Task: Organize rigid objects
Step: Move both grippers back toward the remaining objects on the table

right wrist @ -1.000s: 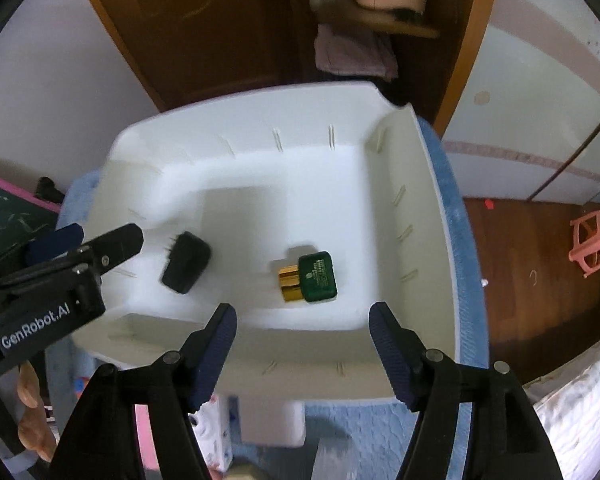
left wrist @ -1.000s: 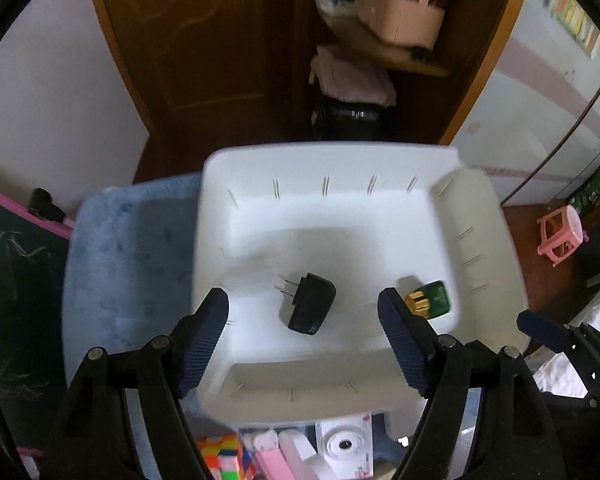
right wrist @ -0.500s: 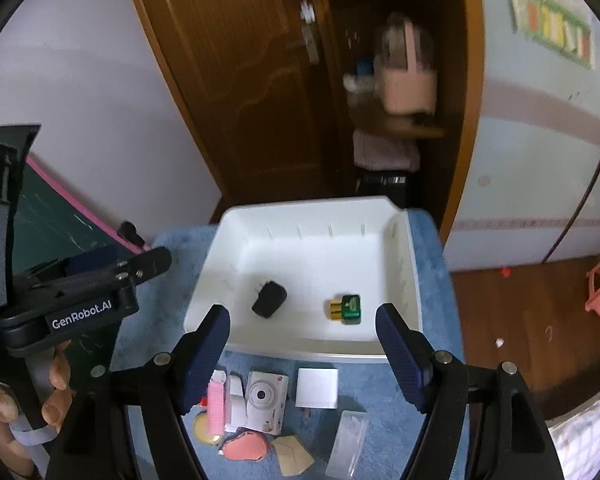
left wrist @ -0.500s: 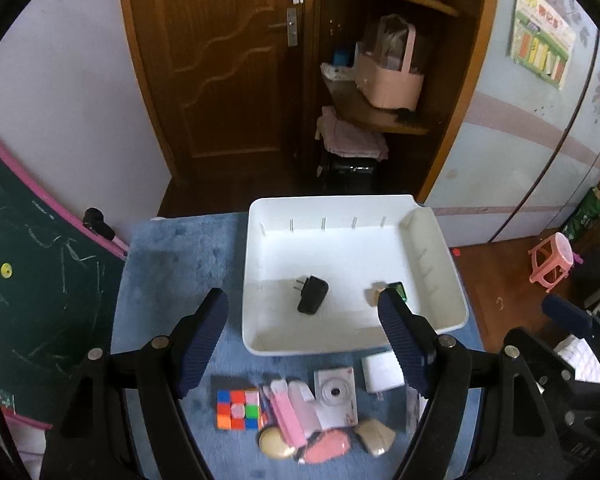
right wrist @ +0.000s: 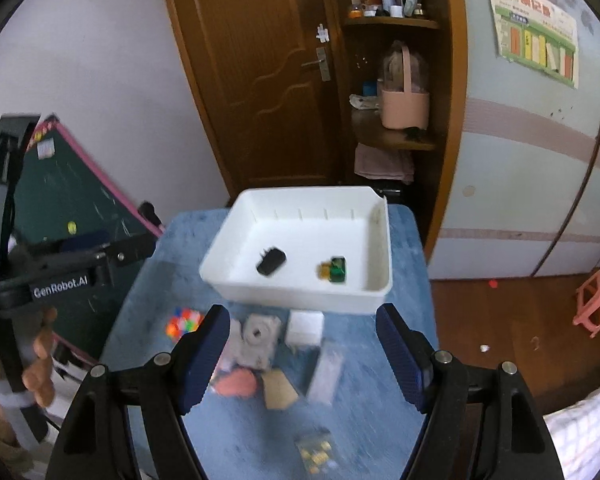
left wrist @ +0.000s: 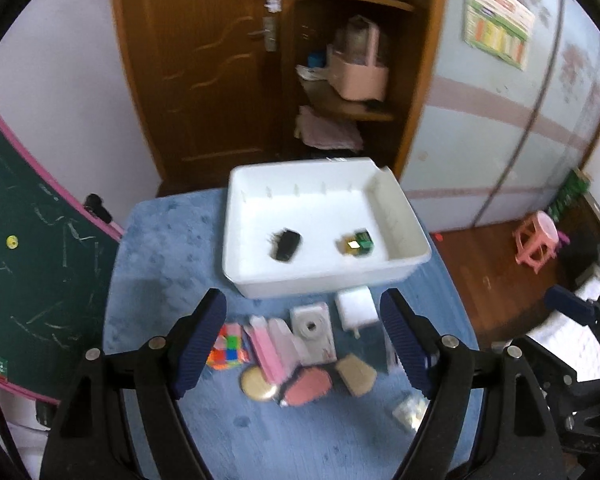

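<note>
A white bin (left wrist: 408, 224) (right wrist: 384, 248) stands on a blue table (left wrist: 156, 280). In it lie a black plug adapter (left wrist: 286, 245) (right wrist: 271, 262) and a green and gold block (left wrist: 358, 243) (right wrist: 334, 270). In front of the bin lie a colour cube (left wrist: 228, 347) (right wrist: 184, 322), a white toy camera (left wrist: 312, 332) (right wrist: 258, 338), a white square block (left wrist: 356, 308) (right wrist: 305, 326), a pink bar (left wrist: 266, 350) and several small flat pieces. My left gripper (left wrist: 304, 344) is open and empty above them. My right gripper (right wrist: 302, 354) is open and empty, high over the table's front.
A green chalkboard (left wrist: 32, 264) leans at the left. A brown door (right wrist: 268, 80) and a shelf with a pink basket (right wrist: 404, 108) stand behind the table. A pink stool (left wrist: 538, 242) is on the floor at the right. The left gripper's body (right wrist: 60, 276) shows in the right wrist view.
Both grippers have pulled back and up from over the bin. The bin looks smaller and the objects in front of it have come into view. Both stay open.
</note>
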`<control>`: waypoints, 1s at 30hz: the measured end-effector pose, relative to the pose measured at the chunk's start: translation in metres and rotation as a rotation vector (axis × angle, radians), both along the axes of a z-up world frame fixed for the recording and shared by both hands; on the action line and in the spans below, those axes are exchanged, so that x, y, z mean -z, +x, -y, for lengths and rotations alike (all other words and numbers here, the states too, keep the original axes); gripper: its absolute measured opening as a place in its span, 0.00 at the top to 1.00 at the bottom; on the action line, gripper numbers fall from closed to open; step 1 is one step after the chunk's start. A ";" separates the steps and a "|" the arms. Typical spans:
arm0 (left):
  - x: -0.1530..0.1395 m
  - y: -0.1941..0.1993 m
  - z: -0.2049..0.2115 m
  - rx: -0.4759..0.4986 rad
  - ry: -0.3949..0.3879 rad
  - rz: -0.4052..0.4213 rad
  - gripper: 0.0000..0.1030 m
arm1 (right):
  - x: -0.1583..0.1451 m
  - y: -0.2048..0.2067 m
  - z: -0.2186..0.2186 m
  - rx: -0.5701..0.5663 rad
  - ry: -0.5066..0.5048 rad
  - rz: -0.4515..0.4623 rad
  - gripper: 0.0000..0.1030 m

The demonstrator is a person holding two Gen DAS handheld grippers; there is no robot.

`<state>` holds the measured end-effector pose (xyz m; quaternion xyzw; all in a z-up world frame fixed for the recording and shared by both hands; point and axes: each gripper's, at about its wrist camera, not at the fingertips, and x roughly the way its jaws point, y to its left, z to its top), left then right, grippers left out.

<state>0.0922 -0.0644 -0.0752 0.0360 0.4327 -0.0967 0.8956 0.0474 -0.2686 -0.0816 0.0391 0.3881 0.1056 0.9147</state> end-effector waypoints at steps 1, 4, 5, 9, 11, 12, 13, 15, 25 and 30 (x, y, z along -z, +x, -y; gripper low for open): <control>0.005 -0.004 0.002 0.016 0.001 -0.006 0.20 | 0.004 -0.008 0.001 -0.004 0.000 0.004 0.21; 0.020 -0.014 0.010 0.067 0.001 -0.025 0.20 | 0.017 -0.032 0.001 -0.008 -0.023 -0.006 0.21; 0.024 -0.017 0.012 0.081 0.001 -0.028 0.20 | 0.022 -0.038 0.000 -0.009 -0.033 -0.017 0.21; 0.047 -0.025 0.023 0.168 0.019 -0.036 0.20 | 0.049 -0.056 0.001 -0.008 -0.060 -0.065 0.21; 0.058 -0.028 0.028 0.223 0.031 -0.039 0.20 | 0.063 -0.063 0.001 -0.022 -0.056 -0.084 0.21; 0.067 -0.029 0.033 0.268 0.047 -0.041 0.20 | 0.069 -0.067 0.000 -0.028 -0.058 -0.087 0.21; 0.075 -0.030 0.037 0.301 0.064 -0.046 0.20 | 0.076 -0.070 -0.001 -0.031 -0.065 -0.089 0.21; 0.096 -0.027 0.044 0.370 0.099 -0.073 0.20 | 0.092 -0.076 -0.006 -0.042 -0.079 -0.096 0.21; 0.174 0.000 0.059 0.551 0.071 -0.288 0.21 | 0.169 -0.076 -0.014 -0.053 -0.062 -0.161 0.21; 0.186 0.007 0.061 0.606 0.023 -0.369 0.21 | 0.190 -0.070 -0.012 -0.039 -0.034 -0.174 0.21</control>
